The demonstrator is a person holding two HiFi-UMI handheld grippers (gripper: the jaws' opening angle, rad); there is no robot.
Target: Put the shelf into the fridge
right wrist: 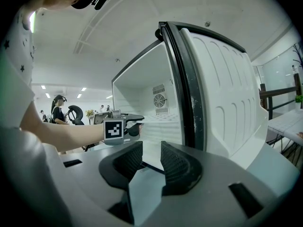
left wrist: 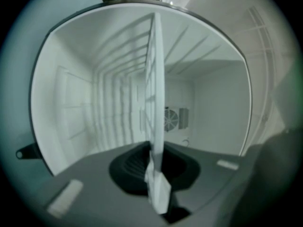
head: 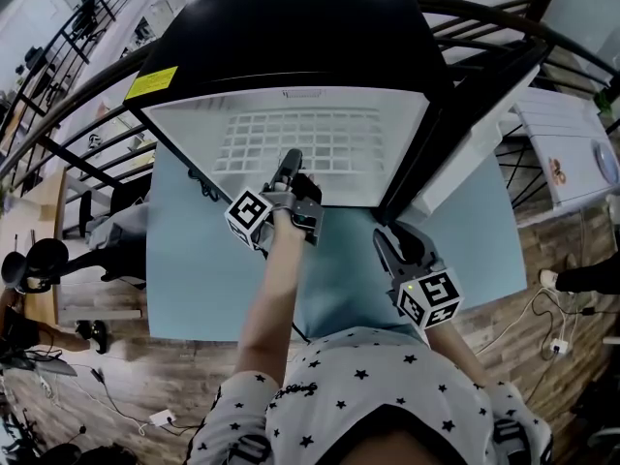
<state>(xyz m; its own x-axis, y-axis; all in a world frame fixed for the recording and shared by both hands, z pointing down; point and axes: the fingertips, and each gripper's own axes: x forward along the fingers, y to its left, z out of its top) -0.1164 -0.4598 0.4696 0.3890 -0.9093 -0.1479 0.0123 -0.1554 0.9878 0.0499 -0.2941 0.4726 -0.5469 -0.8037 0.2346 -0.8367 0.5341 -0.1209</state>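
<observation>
The black fridge [head: 291, 37] stands open on a light blue surface, its door [head: 475, 153] swung out to the right. A white wire shelf [head: 300, 139] lies level inside the white cavity. My left gripper [head: 289, 161] reaches into the opening and is shut on the shelf's front edge. In the left gripper view the shelf [left wrist: 155, 93] runs edge-on between the jaws of that gripper [left wrist: 154, 162]. My right gripper [head: 386, 245] hangs back near the door's lower corner. It stands open [right wrist: 144, 162] with nothing between its fingers, and its camera sees the left gripper [right wrist: 128, 126] on the shelf [right wrist: 161, 119].
The door [right wrist: 222, 89] stands close on the right of the right gripper. A fan grille [left wrist: 171, 119] sits on the fridge's back wall. A black railing [head: 68, 153] curves behind. A white appliance [head: 567, 153] stands at the right. Cables lie on the wooden floor [head: 145, 395].
</observation>
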